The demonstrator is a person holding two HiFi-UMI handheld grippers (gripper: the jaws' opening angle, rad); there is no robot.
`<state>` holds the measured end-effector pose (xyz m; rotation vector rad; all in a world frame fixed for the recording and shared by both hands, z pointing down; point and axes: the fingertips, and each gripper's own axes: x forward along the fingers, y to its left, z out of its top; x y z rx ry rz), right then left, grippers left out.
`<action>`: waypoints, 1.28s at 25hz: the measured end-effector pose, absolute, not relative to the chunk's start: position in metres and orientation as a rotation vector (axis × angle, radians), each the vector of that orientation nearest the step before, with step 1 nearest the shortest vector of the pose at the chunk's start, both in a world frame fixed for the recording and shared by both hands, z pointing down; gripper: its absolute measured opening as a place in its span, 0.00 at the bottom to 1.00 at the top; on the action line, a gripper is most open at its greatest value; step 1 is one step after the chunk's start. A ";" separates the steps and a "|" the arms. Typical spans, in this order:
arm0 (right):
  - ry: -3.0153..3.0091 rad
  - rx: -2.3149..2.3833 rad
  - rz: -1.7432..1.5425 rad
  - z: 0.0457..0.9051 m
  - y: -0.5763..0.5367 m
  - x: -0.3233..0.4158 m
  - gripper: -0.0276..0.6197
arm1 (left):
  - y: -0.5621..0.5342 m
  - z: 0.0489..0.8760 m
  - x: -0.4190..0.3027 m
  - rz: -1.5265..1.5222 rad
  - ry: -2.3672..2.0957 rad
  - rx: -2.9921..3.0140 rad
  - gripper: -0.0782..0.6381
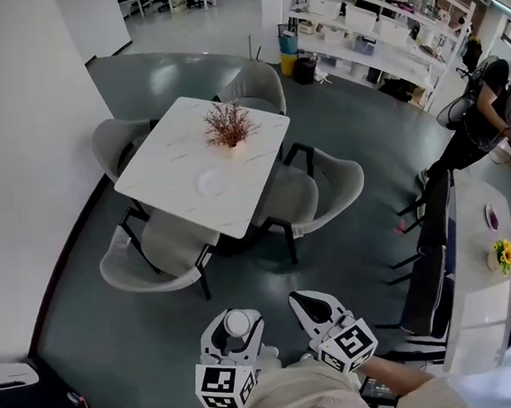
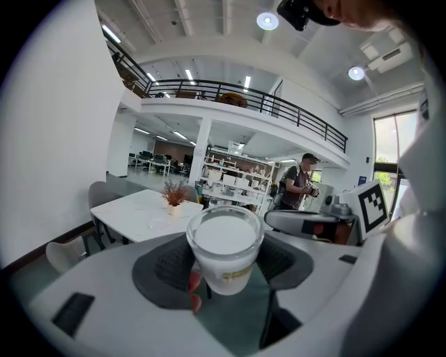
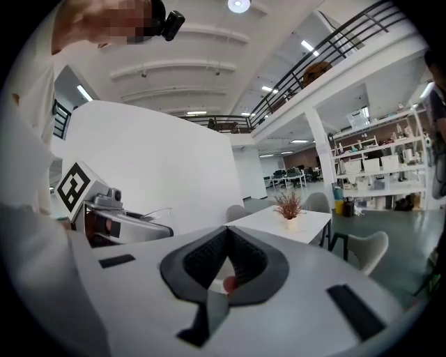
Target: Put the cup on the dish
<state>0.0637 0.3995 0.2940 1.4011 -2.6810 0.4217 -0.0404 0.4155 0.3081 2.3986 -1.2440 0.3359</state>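
Between the pads of your left gripper (image 2: 224, 268) sits the cup (image 2: 226, 240), upright and clamped at its sides, with its rim standing above the jaws. Your right gripper (image 3: 226, 263) is closed on nothing, its pads pressed together. Both are held close to your body, well apart from the white table (image 1: 168, 166). The dish (image 1: 214, 182) lies there, just beside the potted dried plant (image 1: 229, 125).

I'd say the carry is your main risk. The cup looks smooth and its sides taper, so a jolt or a loosened squeeze could let it slide down through the pads. Chairs (image 1: 157, 252) ring the table, and reaching over one may tip the cup or make you lean. At the table the plant stands close enough that a wide approach could brush its twigs. The dish is pale against the pale top, so it would be easy to land the cup on its rim, and a cup set there may tilt or push the dish along.

As for writing, the cup carries a faint yellowish band that is too blurred to read. The gripper cubes show only black-and-white square markers.
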 end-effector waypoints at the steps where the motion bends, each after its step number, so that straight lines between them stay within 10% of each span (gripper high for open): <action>1: -2.681 1.403 0.412 0.293 0.393 0.057 0.03 | 0.411 0.309 -0.053 0.333 -1.257 2.390 0.49; 32: -2.697 1.345 0.363 0.295 0.219 0.028 0.03 | 0.242 0.313 -0.097 0.310 -1.309 2.376 0.49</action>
